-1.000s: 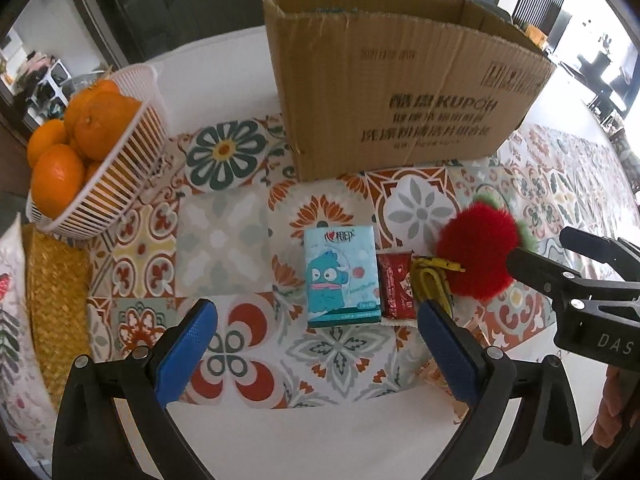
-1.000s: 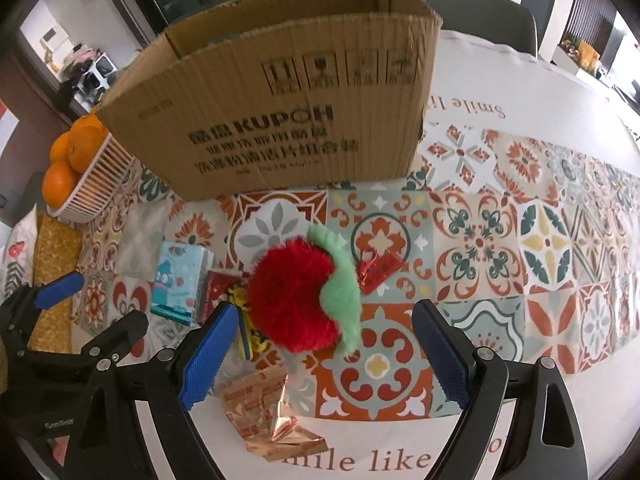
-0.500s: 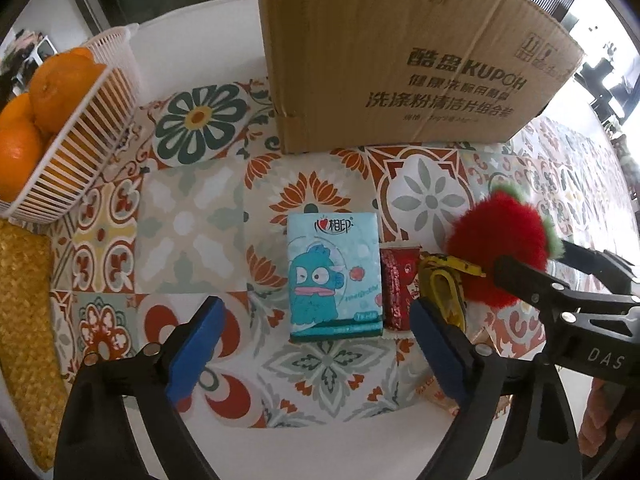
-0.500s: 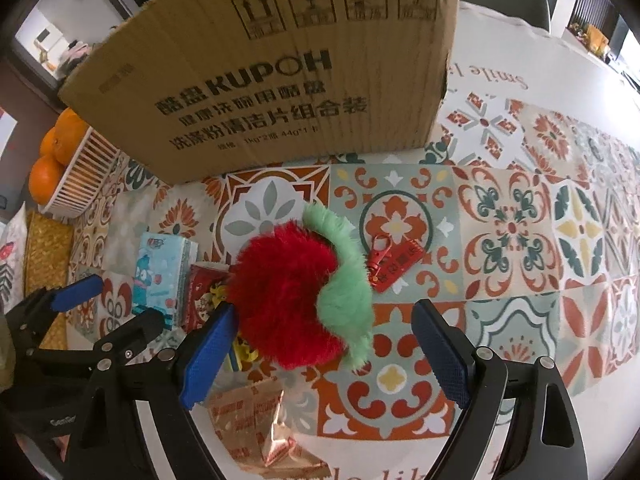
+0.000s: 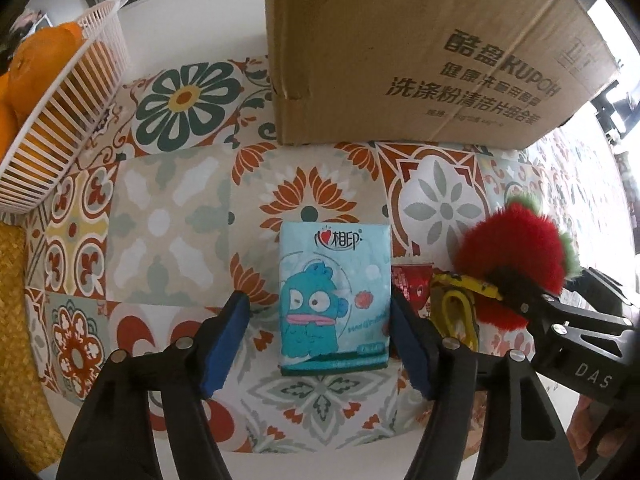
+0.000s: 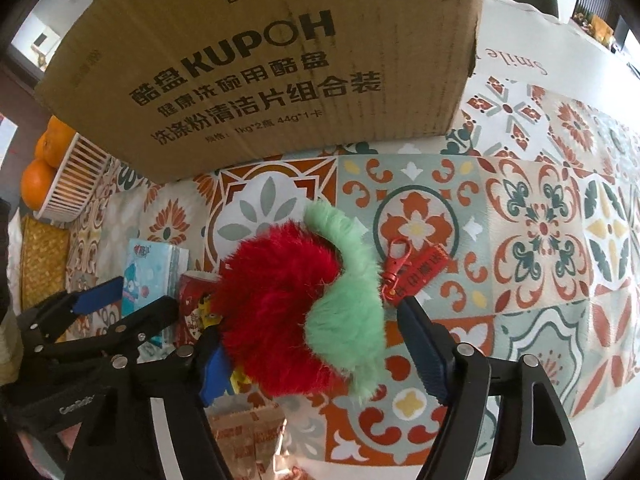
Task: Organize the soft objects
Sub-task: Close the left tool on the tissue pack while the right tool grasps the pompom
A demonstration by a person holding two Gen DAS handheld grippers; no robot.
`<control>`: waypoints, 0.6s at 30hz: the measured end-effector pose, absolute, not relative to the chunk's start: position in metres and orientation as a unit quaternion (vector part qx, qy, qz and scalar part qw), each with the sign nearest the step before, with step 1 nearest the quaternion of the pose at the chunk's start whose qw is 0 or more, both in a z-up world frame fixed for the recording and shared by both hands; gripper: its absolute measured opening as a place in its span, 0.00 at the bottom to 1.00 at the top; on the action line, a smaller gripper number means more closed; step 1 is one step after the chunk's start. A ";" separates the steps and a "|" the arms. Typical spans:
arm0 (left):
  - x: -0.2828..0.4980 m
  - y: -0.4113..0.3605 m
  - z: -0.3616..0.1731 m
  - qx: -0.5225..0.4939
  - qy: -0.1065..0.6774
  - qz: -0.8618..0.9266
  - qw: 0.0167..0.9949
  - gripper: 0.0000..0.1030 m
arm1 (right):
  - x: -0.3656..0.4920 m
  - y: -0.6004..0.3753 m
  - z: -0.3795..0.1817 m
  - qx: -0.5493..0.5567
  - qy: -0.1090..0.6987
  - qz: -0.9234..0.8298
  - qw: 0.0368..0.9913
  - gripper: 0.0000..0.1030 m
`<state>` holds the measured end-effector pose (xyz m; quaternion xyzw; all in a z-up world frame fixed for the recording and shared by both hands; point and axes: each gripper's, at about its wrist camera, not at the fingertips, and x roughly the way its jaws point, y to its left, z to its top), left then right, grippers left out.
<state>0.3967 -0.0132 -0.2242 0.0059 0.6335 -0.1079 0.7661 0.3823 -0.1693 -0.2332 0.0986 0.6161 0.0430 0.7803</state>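
Observation:
A teal tissue pack [image 5: 334, 295] with a blue cartoon fish lies flat on the patterned tablecloth. My left gripper [image 5: 320, 340] is open with its blue pads on either side of the pack's near half; the right pad looks very close to its edge. A red fluffy plush with a green leaf [image 6: 296, 304] and a red clasp and tag [image 6: 412, 272] lies to the right. My right gripper [image 6: 316, 348] is open around the plush, which also shows in the left wrist view [image 5: 516, 256]. The tissue pack shows in the right wrist view [image 6: 154, 268].
A big KUPOH cardboard box [image 5: 420, 52] stands just behind the objects. A white basket of oranges [image 5: 52, 92] sits at the far left. A red packet [image 5: 414, 288] and a yellow item [image 5: 460, 312] lie between pack and plush. Copper foil packets [image 6: 248, 440] lie near my right gripper.
Both grippers have moved forward and down. The left pads now flank the tissue pack and have narrowed; the right pads now sit around the plush.

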 end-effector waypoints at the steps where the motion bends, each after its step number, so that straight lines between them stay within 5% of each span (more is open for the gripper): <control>1: 0.399 -0.014 -0.225 0.007 0.633 -0.108 0.767 0.66 | 0.384 -0.169 -0.234 0.101 0.616 0.043 0.780 0.73; 8: 0.405 -0.027 -0.239 0.019 0.625 -0.108 0.773 0.51 | 0.388 -0.166 -0.235 0.105 0.606 0.045 0.788 0.59; 18: 0.385 -0.025 -0.219 0.023 0.604 -0.110 0.789 0.50 | 0.378 -0.169 -0.231 0.107 0.591 0.049 0.798 0.45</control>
